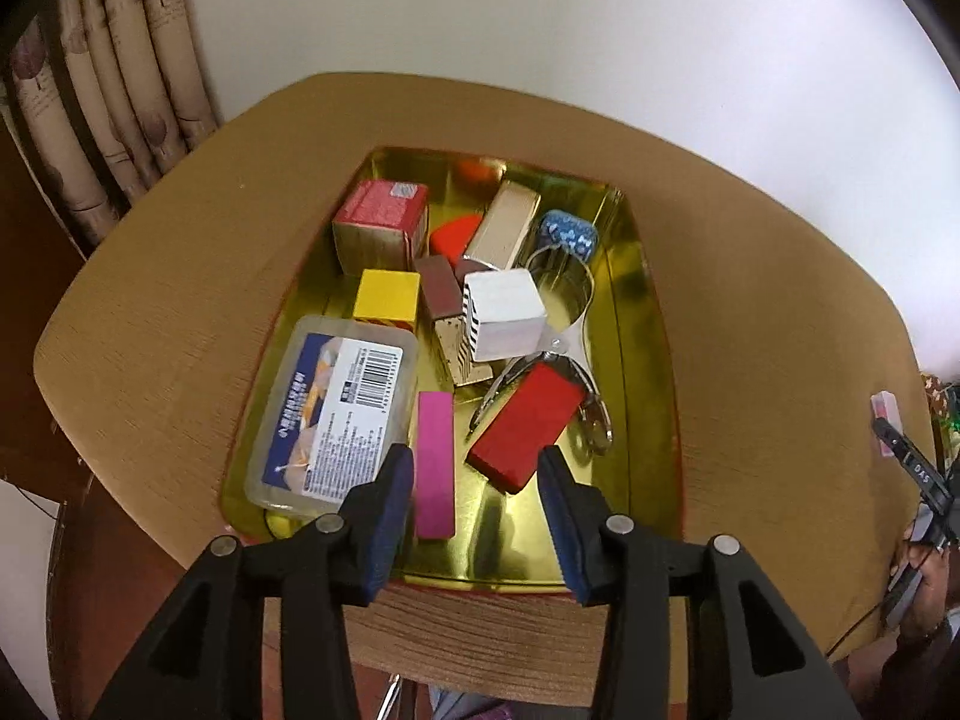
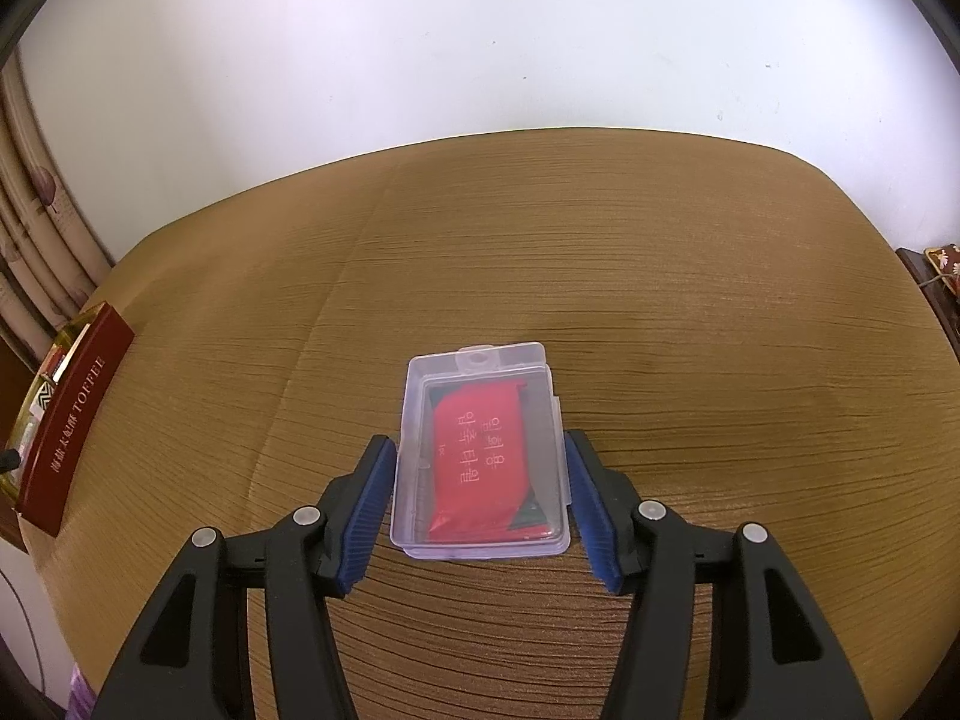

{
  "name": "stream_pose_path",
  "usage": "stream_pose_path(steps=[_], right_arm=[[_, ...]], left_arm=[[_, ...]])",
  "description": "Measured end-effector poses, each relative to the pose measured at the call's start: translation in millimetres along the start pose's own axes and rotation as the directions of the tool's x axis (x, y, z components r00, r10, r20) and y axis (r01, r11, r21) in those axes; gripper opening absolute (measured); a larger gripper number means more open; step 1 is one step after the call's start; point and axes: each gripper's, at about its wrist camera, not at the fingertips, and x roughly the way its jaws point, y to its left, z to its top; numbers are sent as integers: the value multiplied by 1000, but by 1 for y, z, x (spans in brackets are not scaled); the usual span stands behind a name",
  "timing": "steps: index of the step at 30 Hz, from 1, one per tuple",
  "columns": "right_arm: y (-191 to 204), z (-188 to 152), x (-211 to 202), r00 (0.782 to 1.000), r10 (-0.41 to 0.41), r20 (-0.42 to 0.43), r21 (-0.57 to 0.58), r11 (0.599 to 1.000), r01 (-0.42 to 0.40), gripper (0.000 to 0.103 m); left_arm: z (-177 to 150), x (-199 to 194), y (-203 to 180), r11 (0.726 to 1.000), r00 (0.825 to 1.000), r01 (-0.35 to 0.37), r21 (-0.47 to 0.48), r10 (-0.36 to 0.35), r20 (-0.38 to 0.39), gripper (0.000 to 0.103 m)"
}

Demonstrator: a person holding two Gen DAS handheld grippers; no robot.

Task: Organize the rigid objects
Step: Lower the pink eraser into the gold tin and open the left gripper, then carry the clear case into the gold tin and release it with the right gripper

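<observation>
A gold tray (image 1: 636,480) on the brown table holds several rigid items: a labelled clear box (image 1: 336,414), a pink block (image 1: 433,462), a red block (image 1: 525,426), a yellow cube (image 1: 387,297), a white cube (image 1: 504,312) and a red-topped carton (image 1: 381,222). My left gripper (image 1: 474,510) hovers open over the tray's near end. The pink block lies just inside its left finger, untouched. On the bare table my right gripper (image 2: 478,438) is closed around a clear plastic case (image 2: 474,480) with red contents. Its pads lie against the case's long sides, and the case rests flat.
The tray's dark red outer wall (image 2: 72,420) shows at the far left of the right wrist view. A metal tool (image 1: 564,300), a gold box (image 1: 504,222) and a blue patterned piece (image 1: 567,234) crowd the tray's back. A curtain (image 1: 108,90) hangs left; a white wall stands behind.
</observation>
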Motion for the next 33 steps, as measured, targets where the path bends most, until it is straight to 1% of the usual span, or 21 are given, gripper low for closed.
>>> stream_pose_path(steps=[3, 7, 10, 13, 17, 20, 21, 22, 24, 27, 30, 31, 32, 33], right_arm=[[1, 0, 0, 1000, -6, 1, 3, 1000, 6, 52], [7, 0, 2, 1000, -28, -1, -17, 999, 28, 51], [13, 0, 2, 999, -41, -7, -25, 999, 41, 51], [19, 0, 1, 999, -40, -18, -14, 999, 39, 51], [34, -2, -5, 999, 27, -36, 26, 999, -26, 50], [64, 0, -15, 993, 112, -44, 26, 993, -111, 50], [81, 2, -20, 986, 157, -51, 21, 988, -156, 50], [95, 3, -23, 981, 188, -56, 16, 982, -187, 50], [131, 5, -33, 964, 258, -64, -9, 966, -259, 50], [193, 13, -41, 924, 370, -96, -65, 924, -377, 50], [255, 13, -42, 874, 462, -152, -109, 871, -479, 50], [278, 12, -39, 858, 484, -174, -125, 853, -507, 50], [298, 10, -37, 846, 496, -195, -147, 838, -525, 50], [310, 7, -37, 843, 496, -207, -166, 831, -530, 50]], left_arm=[[-5, -15, 9, 999, 999, 34, -39, -33, 26, 44], [-18, -35, 26, 992, 997, 58, -115, -51, 66, 44], [-29, -52, 41, 987, 995, 50, -155, -36, 89, 44], [-40, -61, 54, 985, 995, -1, -175, 18, 95, 44], [-51, -68, 69, 983, 990, -45, -179, 67, 122, 44], [-58, -65, 78, 979, 989, -43, -198, 70, 129, 44], [-60, -64, 80, 978, 990, -36, -206, 63, 128, 44], [-61, -62, 83, 977, 991, -18, -213, 45, 125, 44], [-63, -59, 86, 976, 993, -6, -217, 32, 118, 44], [-64, -55, 88, 977, 994, 0, -214, 24, 108, 44], [-64, -57, 89, 975, 992, 29, -220, -1, 126, 44], [-64, -58, 89, 976, 992, 28, -215, -1, 128, 44], [-63, -59, 89, 977, 991, 23, -213, 5, 131, 44], [-63, -59, 90, 976, 991, 20, -216, 10, 136, 44]])
